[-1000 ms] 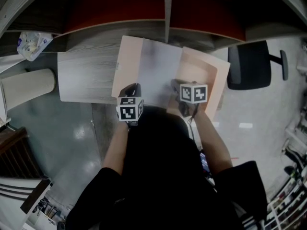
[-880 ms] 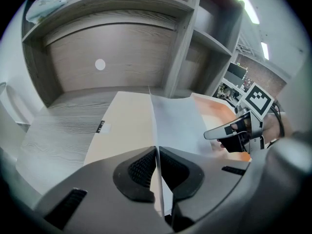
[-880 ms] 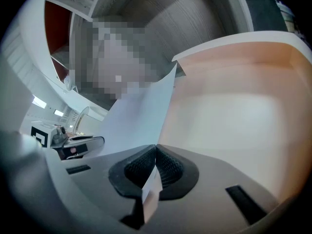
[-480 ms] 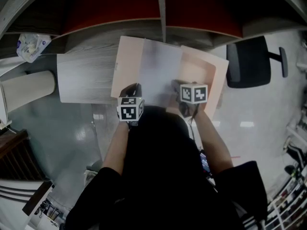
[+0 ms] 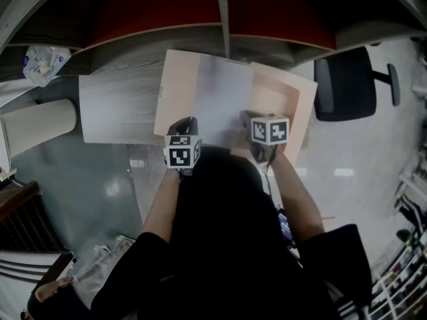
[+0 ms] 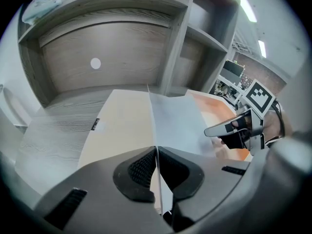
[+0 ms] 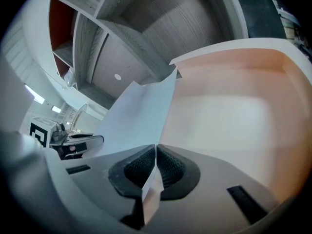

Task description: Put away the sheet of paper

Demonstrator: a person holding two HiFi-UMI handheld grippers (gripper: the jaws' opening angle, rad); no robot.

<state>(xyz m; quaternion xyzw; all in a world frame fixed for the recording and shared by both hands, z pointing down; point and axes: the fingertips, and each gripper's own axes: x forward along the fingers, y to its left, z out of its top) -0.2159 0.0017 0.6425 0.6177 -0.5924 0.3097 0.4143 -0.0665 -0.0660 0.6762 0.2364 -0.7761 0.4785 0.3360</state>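
A white sheet of paper [image 5: 223,102] hangs over an open peach folder [image 5: 283,102] that lies on the grey desk [image 5: 117,109]. My left gripper [image 5: 185,122] is shut on the sheet's near left edge; in the left gripper view the paper [image 6: 178,123] runs edge-on between the closed jaws of that gripper [image 6: 156,150], above the folder's left flap [image 6: 119,126]. My right gripper [image 5: 245,119] is shut on the near right edge. In the right gripper view the sheet [image 7: 141,116] rises from that gripper [image 7: 155,150] beside the folder's right flap [image 7: 229,106].
Shelf compartments with red backs [image 5: 167,9] stand behind the desk. A black chair [image 5: 347,89] is to the right, a white cylinder [image 5: 37,122] and a plastic bag [image 5: 43,59] to the left. Another person [image 5: 60,292] shows at bottom left.
Both grippers and the sheet have stayed put. A person with a clear bag has come into the bottom left corner of the head view.
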